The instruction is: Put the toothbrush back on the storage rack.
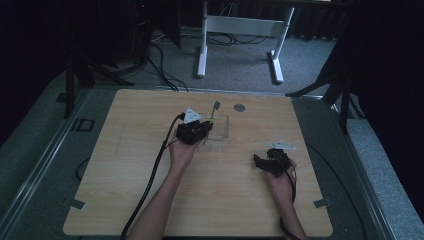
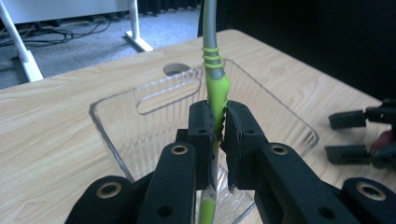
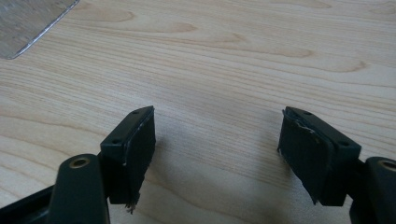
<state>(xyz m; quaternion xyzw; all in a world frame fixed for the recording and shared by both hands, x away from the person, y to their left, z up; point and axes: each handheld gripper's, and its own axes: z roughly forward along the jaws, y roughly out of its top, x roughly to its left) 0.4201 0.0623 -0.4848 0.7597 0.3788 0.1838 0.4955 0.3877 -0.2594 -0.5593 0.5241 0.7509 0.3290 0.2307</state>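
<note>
My left gripper (image 1: pixel 205 128) (image 2: pixel 215 119) is shut on a thin green and grey tool (image 2: pixel 215 86), its pads pinching the green part. The tool (image 1: pixel 214 111) stands nearly upright, grey end up, over a clear plastic tray (image 1: pixel 221 134) (image 2: pixel 140 126) at the table's middle. What its lower end touches is hidden behind the jaws. My right gripper (image 1: pixel 258 161) (image 3: pixel 217 158) rests low over bare wood at the right of the tray, open, with nothing between its fingers. It is also in the left gripper view, at the right edge (image 2: pixel 359 135).
A round hole (image 1: pixel 239 107) (image 2: pixel 175 69) is set in the wooden table (image 1: pixel 150 200) behind the tray. Beyond the far edge stand a white desk frame (image 1: pixel 240 25) and loose cables (image 1: pixel 160 65) on the floor. Black stand legs (image 1: pixel 75 75) flank both sides.
</note>
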